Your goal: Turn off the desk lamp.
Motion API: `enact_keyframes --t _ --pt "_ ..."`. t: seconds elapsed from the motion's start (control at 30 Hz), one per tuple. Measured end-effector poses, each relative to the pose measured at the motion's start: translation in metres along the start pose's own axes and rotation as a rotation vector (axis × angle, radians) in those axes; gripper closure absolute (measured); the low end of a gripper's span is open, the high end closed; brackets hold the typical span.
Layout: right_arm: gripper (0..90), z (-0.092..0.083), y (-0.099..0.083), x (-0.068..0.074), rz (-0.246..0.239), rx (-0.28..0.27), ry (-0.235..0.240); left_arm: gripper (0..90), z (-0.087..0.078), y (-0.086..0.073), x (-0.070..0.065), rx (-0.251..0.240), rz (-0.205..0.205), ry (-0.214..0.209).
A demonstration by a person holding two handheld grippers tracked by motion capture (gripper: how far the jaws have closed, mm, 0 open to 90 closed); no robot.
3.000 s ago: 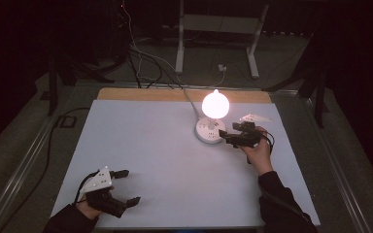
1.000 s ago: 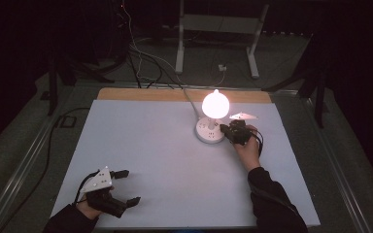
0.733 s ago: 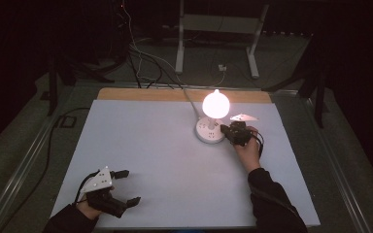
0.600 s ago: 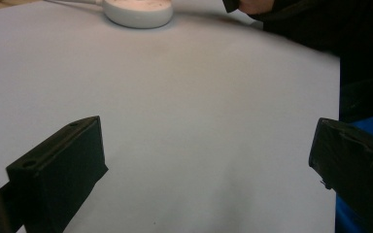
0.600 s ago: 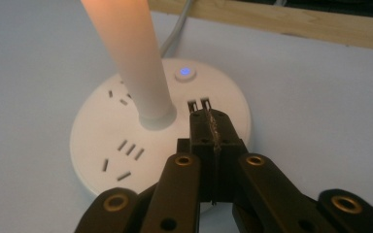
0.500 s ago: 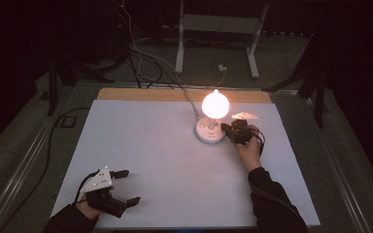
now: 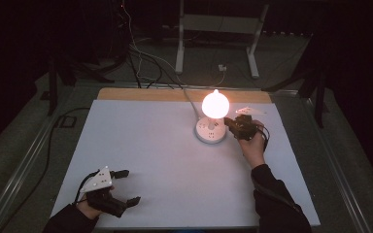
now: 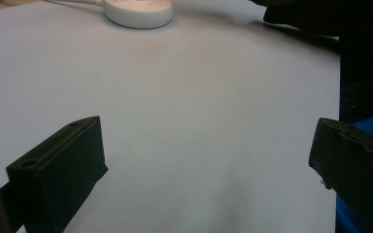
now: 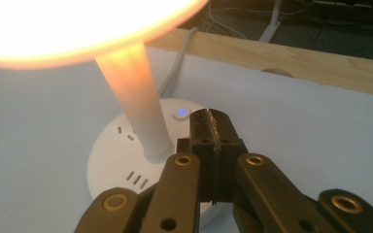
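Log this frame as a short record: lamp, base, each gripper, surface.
lamp: lit bulb-shaped lamp, plugged upright into the base
base: round white socket base, blue light on its button
right gripper: right gripper shut, empty, tips just beside the button
left gripper: left gripper open, empty, at the near left of the table
surface: white tabletop

High view: the lamp [image 7: 215,104] stands on its round socket base [image 7: 210,130] right of frame centre, on the table [image 7: 165,145]. The right gripper [image 7: 236,125] sits just right of the base, over its edge. The left gripper [image 7: 126,189] lies at lower left, well apart. A cable [image 7: 187,94] runs from the base toward upper centre.
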State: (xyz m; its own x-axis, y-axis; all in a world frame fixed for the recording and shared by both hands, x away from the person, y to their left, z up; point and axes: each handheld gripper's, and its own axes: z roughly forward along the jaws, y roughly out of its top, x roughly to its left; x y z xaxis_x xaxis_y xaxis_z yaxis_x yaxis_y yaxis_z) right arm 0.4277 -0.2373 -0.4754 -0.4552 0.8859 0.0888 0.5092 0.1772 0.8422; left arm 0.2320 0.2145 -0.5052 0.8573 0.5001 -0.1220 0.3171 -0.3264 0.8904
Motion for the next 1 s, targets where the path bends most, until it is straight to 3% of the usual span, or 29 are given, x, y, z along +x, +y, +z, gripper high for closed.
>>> enact_keyframes --t 0.27,1.0 --pt "90.0 -0.002 0.003 0.000 -0.007 0.000 -0.001 0.4 0.000 0.000 0.000 0.000 0.001 -0.001" --pt "90.0 0.019 -0.020 0.000 0.020 0.052 -0.004 0.4 0.000 0.000 0.000 0.002 0.001 0.002"
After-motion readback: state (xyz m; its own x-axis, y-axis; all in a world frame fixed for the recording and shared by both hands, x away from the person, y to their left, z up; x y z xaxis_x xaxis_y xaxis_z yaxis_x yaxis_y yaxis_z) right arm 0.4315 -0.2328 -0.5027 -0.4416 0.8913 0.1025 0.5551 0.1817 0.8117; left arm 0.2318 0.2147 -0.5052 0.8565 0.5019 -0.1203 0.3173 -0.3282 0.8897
